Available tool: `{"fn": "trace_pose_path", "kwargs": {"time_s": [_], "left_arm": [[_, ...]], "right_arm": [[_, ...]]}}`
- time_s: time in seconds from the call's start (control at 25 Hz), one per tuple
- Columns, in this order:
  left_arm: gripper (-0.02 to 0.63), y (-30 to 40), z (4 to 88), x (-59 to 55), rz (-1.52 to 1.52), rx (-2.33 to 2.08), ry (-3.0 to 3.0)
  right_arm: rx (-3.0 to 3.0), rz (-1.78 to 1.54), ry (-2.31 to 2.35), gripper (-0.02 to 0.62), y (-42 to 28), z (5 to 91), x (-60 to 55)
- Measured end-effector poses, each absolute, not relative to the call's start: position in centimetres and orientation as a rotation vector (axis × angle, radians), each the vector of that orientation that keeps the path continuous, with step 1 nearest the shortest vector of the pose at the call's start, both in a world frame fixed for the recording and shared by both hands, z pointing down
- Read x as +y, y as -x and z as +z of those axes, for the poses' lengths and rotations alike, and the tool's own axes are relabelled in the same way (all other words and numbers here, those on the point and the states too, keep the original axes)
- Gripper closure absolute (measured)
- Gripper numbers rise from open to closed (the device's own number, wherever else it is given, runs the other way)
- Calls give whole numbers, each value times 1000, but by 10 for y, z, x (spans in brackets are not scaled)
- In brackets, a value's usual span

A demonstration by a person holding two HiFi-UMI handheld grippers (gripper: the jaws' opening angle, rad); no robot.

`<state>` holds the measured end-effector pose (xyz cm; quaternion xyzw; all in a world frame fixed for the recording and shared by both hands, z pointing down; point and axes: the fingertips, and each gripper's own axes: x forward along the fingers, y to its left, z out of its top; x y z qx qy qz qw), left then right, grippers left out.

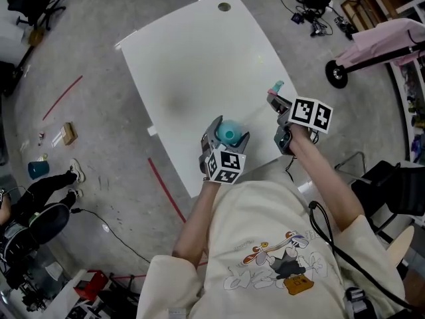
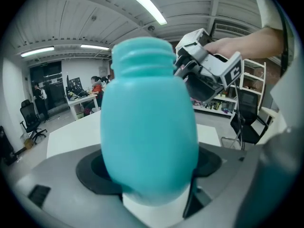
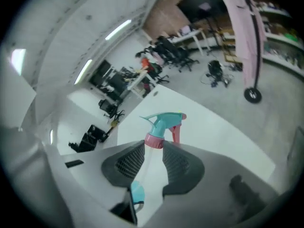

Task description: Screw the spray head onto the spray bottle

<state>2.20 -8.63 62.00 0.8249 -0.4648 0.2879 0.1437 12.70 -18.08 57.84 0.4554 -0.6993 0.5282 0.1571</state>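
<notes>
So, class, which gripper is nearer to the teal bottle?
Left. The left gripper grips the bottle between its jaws; the right gripper, holding the spray head, is off to the bottle's right, not touching it.

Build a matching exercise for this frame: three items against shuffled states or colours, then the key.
Items:
1. spray bottle
2. spray head
3. table

States:
A. clamped in the right gripper, pink collar at the jaw tips
B. white
C. clamped in the left gripper, threaded neck uncapped

Pairs: 1-C, 2-A, 3-B
</notes>
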Motion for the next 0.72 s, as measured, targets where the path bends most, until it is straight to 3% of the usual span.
{"fn": "trace_pose_path", "kwargs": {"time_s": [0.36,0.72], "left_arm": [[187,-3,586,-88,810,-1341,-2355],[187,-15,590,-79,1027,-1111,-2365]], "right_arm": [[-2510,630,-997,476,-68,455,-148],[-2773,124,-864,475,-41,348,-122]]}}
